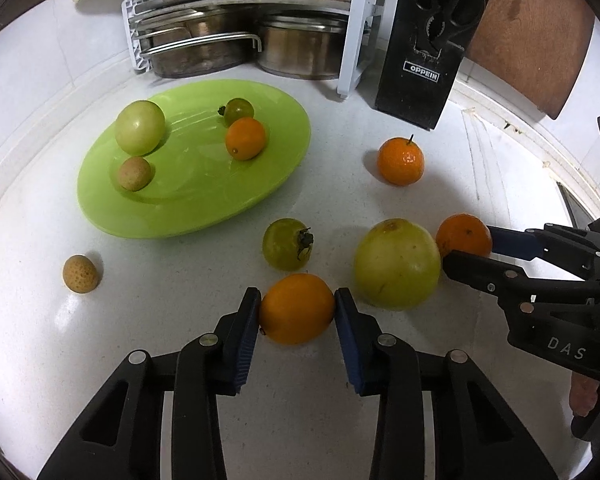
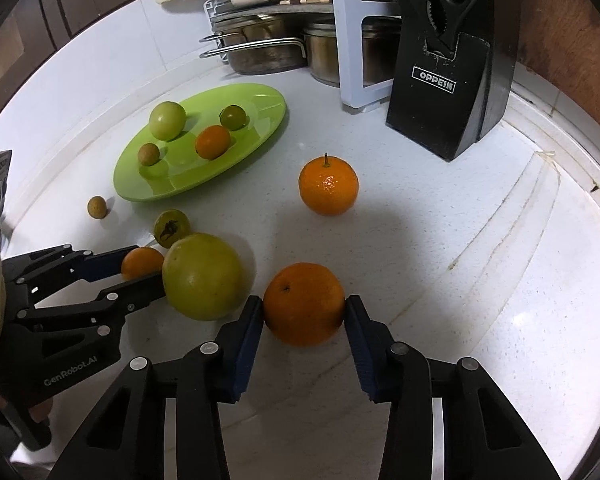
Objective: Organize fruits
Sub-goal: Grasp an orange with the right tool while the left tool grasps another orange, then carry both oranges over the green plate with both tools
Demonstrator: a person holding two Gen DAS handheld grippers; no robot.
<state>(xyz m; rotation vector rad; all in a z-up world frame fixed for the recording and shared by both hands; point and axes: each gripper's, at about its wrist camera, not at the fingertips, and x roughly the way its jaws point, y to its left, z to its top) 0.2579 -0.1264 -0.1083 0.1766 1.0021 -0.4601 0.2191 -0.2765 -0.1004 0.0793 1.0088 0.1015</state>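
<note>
Bright overhead light glares off the white counter (image 2: 540, 320); soft shadows pool beneath fruit, and fisheye edges curve darkly.

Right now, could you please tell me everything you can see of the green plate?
The green plate is a shallow oval dish, lime-coloured and glossy like plastic. It lies flat on the white counter, in front of the pot rack. It holds four fruits: a large green one, a small dark-green one, a small orange one and a little brown one. Neither gripper touches it.
</note>
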